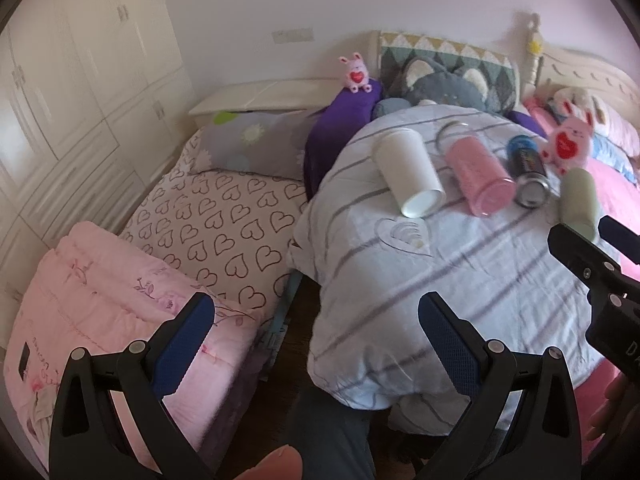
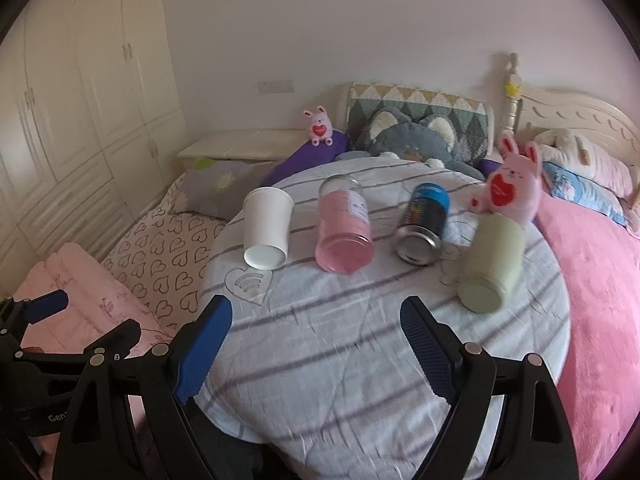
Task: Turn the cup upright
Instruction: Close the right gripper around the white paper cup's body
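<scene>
A round table with a striped white cloth (image 2: 340,340) carries a row of things lying on their sides: a white paper cup (image 2: 266,234), a pink glass cup (image 2: 344,228), a dark drink can (image 2: 422,224) and a pale green cup (image 2: 490,264). Their bases face me. The same row shows in the left wrist view: white cup (image 1: 406,170), pink cup (image 1: 478,174), can (image 1: 528,170), green cup (image 1: 578,198). My right gripper (image 2: 316,344) is open and empty over the near part of the cloth. My left gripper (image 1: 316,340) is open and empty at the table's left edge.
A pink rabbit toy (image 2: 514,186) stands just behind the green cup. A bed with heart-print sheet (image 1: 228,220) and a folded pink quilt (image 1: 100,312) lies left of the table. A pink blanket (image 2: 600,280) lies on the right. Pillows and a grey cat plush (image 2: 412,140) sit behind.
</scene>
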The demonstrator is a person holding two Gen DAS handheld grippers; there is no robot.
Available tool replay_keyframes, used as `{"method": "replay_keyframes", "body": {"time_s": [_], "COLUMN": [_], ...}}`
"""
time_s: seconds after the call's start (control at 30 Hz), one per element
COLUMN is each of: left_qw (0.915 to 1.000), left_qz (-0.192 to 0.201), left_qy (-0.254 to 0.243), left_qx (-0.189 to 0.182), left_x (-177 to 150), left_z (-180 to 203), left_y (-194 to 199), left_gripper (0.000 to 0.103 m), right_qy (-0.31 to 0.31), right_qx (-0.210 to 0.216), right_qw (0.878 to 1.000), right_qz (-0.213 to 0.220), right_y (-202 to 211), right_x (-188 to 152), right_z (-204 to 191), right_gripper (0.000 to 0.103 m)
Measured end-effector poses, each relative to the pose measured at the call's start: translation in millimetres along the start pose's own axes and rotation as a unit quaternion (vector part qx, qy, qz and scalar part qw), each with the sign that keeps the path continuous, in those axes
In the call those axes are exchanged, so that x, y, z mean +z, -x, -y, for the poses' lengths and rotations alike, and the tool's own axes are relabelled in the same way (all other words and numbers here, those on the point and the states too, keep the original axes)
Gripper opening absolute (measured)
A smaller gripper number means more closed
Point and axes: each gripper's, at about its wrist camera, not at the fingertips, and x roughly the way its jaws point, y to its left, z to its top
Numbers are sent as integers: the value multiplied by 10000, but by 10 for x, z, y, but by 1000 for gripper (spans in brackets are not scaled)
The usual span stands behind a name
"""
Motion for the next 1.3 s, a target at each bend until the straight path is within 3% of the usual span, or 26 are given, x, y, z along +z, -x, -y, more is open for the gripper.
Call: {"method": "replay_keyframes", "body": {"time_s": [0.6, 0.9, 1.3], "left_qw": [9979, 9963, 9952], "left_qz": [-371, -507, -651], "left_qy": [426, 588, 635], "left_qx": [319, 373, 361], "left_x": [365, 419, 367], "left_z": [-423, -576, -648], "left_y": [-929, -1234, -1351], "left_gripper": [103, 103, 103], "right_qy": [510, 631, 684], "right_qx": [413, 439, 307], "right_qw": [9965, 9919, 9896], "right_qz": [-512, -1016, -1231], "right_y": [-1183, -1706, -2003], "right_x": [548, 536, 474], "right_z": [-452, -659, -710], "right_gripper": [87, 87, 84]}}
